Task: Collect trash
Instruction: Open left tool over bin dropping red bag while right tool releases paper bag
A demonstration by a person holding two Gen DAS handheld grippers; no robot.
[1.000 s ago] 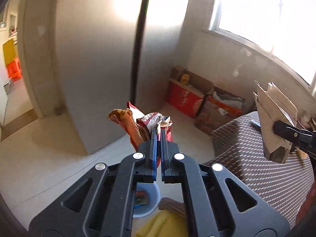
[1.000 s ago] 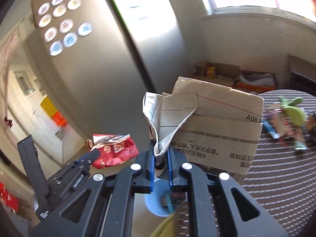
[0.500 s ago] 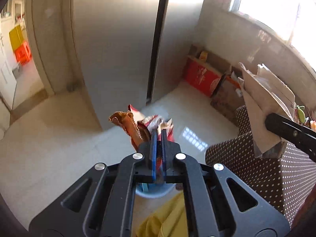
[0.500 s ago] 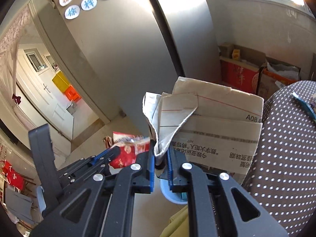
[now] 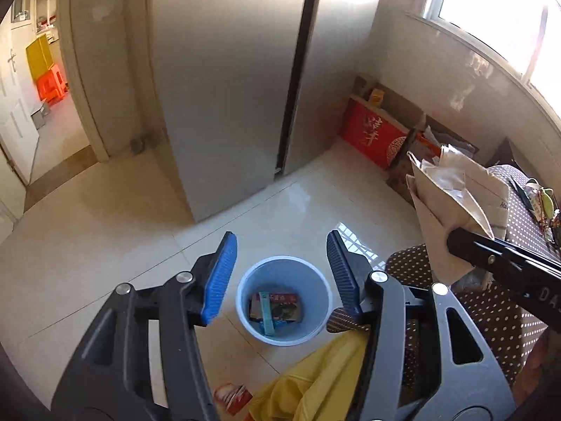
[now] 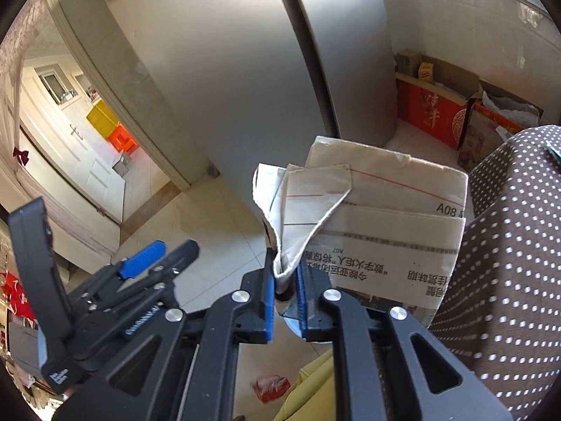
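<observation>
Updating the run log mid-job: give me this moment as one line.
left gripper: open over bin | red wrapper: on floor | right gripper: shut on folded newspaper

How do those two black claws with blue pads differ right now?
The left claw is spread wide open and empty; the right claw is pinched shut on a folded grey newspaper. The left claw hangs above the round pale-blue bin on the floor; the right claw holds its paper up beside the brown polka-dot tablecloth. Both share black frames and ribbed blue pads.
</observation>
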